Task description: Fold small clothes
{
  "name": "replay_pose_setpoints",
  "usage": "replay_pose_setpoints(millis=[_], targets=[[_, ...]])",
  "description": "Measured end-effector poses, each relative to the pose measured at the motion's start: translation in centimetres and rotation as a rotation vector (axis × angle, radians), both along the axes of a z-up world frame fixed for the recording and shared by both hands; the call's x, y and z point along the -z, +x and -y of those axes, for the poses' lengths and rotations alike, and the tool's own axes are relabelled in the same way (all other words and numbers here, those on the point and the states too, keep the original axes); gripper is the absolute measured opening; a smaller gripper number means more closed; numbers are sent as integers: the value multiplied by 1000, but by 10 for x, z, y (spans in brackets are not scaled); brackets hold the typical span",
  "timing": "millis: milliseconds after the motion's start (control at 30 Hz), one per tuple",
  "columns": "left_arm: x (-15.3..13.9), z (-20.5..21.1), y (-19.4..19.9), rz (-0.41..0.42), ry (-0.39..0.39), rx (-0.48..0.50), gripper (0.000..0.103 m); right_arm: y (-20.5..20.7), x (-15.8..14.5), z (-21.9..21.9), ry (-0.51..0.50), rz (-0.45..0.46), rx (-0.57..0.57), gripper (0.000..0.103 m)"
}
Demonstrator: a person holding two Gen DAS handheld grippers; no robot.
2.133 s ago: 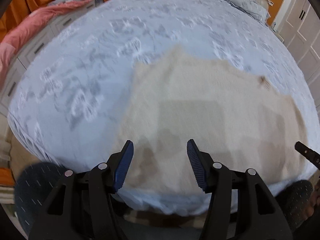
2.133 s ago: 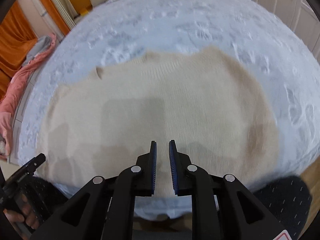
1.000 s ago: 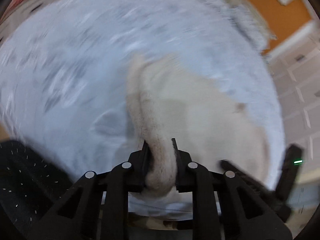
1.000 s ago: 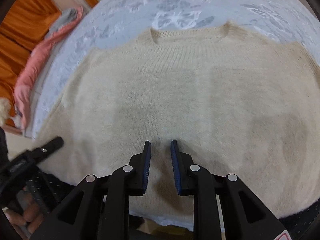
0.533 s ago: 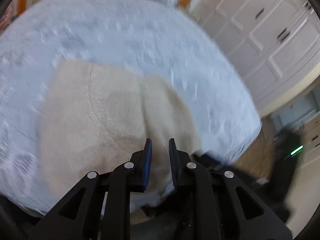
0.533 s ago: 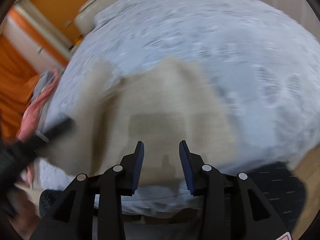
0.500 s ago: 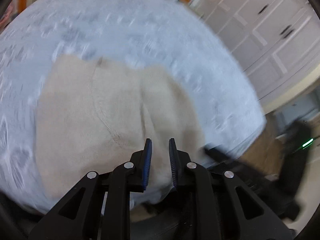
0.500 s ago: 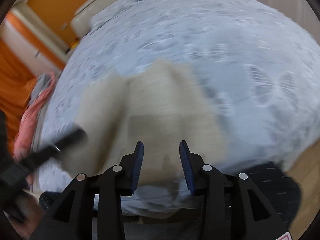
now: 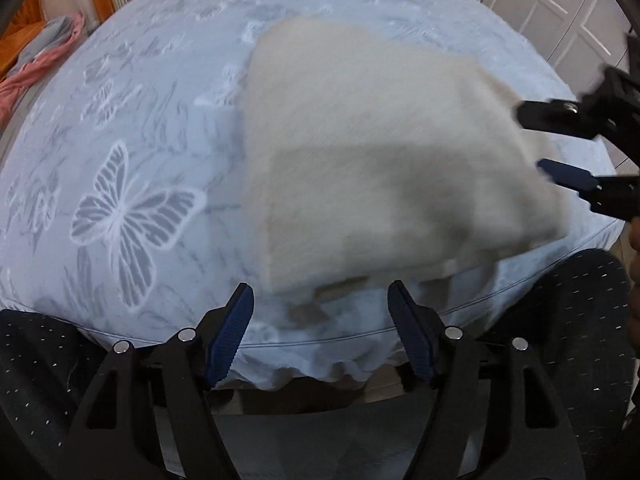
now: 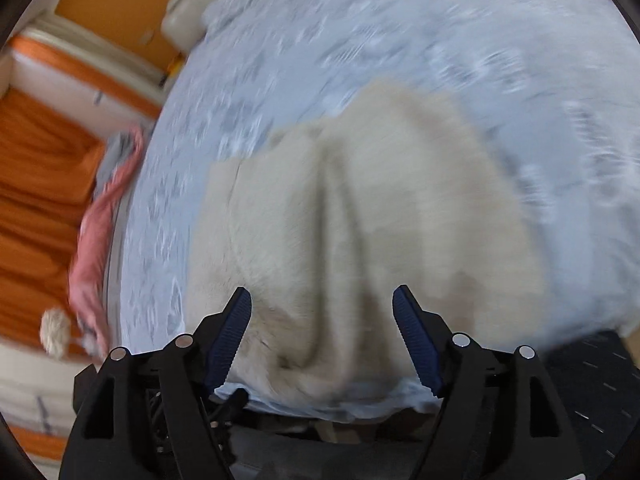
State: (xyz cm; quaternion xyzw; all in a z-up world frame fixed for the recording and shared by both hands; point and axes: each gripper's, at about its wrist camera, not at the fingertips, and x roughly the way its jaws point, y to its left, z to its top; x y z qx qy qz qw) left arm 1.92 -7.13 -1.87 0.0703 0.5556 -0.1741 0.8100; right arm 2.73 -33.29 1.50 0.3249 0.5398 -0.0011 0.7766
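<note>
Near the bedspread's [image 9: 132, 128] front edge, the blurred, apparently folded sweater [image 9: 376, 152] lies free between both wide-open tongs [image 9: 322, 336] [image 10: 322, 336].

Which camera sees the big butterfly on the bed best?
The left wrist view. The butterfly is large and fairly sharp on the bedspread, left of the sweater. The right wrist view shows only blurred patterns, no clear butterfly.

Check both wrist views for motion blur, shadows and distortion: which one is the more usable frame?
Left wrist view: the butterfly print on the bedspread is sharp, the sweater smeared, with a blocky shadow across it. Right wrist view: sweater and bedspread both streaked, horizon tilted. Fisheye bulge in both. Both the left gripper and the right gripper are crisp and open. The left wrist view is more usable.
</note>
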Motion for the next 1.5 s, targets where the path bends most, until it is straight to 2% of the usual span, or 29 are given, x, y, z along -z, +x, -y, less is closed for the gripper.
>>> replay_pose_setpoints(millis=[100, 167, 200, 233, 267, 333, 367, 400, 500, 567, 600, 667, 700, 767, 800, 867, 933, 1000, 1067, 1100, 1133, 1167, 1267, 1333, 1367, 1400, 1433, 1467, 1500], targets=[[5, -3, 3, 22, 21, -5, 67, 15, 16, -17, 11, -53, -15, 73], [4, -4, 4, 21, 5, -10, 67, 22, 12, -32, -25, -40, -38, 64], [2, -5, 4, 23, -10, -18, 66, 25, 4, -40, -55, -21, -64, 47], [0, -7, 1, 24, -16, -23, 60, 29, -5, -47, -91, -2, -89, 26], [-1, -6, 4, 18, -29, -25, 55, 31, -16, -52, -111, 21, -112, 17], [-5, -6, 6, 0, -39, -42, 39, 33, -46, -58, -121, 121, -148, 14], [-10, -8, 8, -11, -61, -62, 36, 31, -66, -60, -130, 180, -163, 13], [-15, -10, 10, -19, -89, -70, 36, 27, -95, -58, -130, 265, -172, 12], [-40, -7, 5, 8, -150, -55, 38, 7, -147, -41, -152, 428, -156, 11], [-56, -1, -1, 46, -166, -23, 40, -11, -159, -14, -203, 470, -105, 11], [-62, 4, -5, 64, -158, -9, 40, -12, -155, -5, -215, 453, -79, 11], [-67, 15, -9, 88, -136, 20, 40, -17, -113, 32, -231, 320, -3, 11], [-66, 20, -11, 92, -128, 30, 40, -16, -72, 53, -210, 189, 31, 11], [-61, 28, -11, 67, -124, 43, 40, -19, -12, 71, -201, 16, 50, 11], [-58, 31, -13, 52, -115, 42, 40, -24, 8, 73, -190, -24, 51, 11], [-56, 33, -15, 52, -92, 29, 40, -31, 16, 71, -163, -7, 68, 11], [-54, 31, -14, 60, -72, 21, 42, -28, 6, 68, -167, 15, 78, 11], [-49, 27, -12, 49, -48, 9, 42, -28, -10, 69, -185, 55, 79, 11], [-47, 20, -6, 39, -47, -6, 42, -33, -41, 69, -184, 159, 83, 11], [-48, 18, -5, 40, -53, -7, 42, -38, -52, 70, -188, 195, 94, 9], [-50, 17, -6, 43, -55, -6, 41, -41, -55, 74, -201, 203, 106, 0], [-52, 16, -8, 48, -55, -3, 42, -40, -50, 80, -222, 179, 112, 0], [-65, 12, -14, 61, -109, 8, 43, -35, -14, 94, -238, 0, 103, 0], [-82, 5, -20, 89, -154, 3, 58, -46, -25, 96, -199, 49, 128, 12], [-89, 2, -21, 107, -169, -5, 62, -52, -33, 96, -142, 98, 143, 13], [-95, 0, -22, 127, -180, -13, 67, -55, -39, 96, -75, 135, 149, 20], [-99, -1, -20, 143, -182, -25, 68, -61, -39, 98, -33, 150, 149, 33], [-100, 0, -17, 141, -178, -32, 69, -60, -38, 94, -13, 149, 142, 57], [-97, 3, -12, 132, -171, -41, 69, -55, -33, 87, -11, 124, 116, 68]])
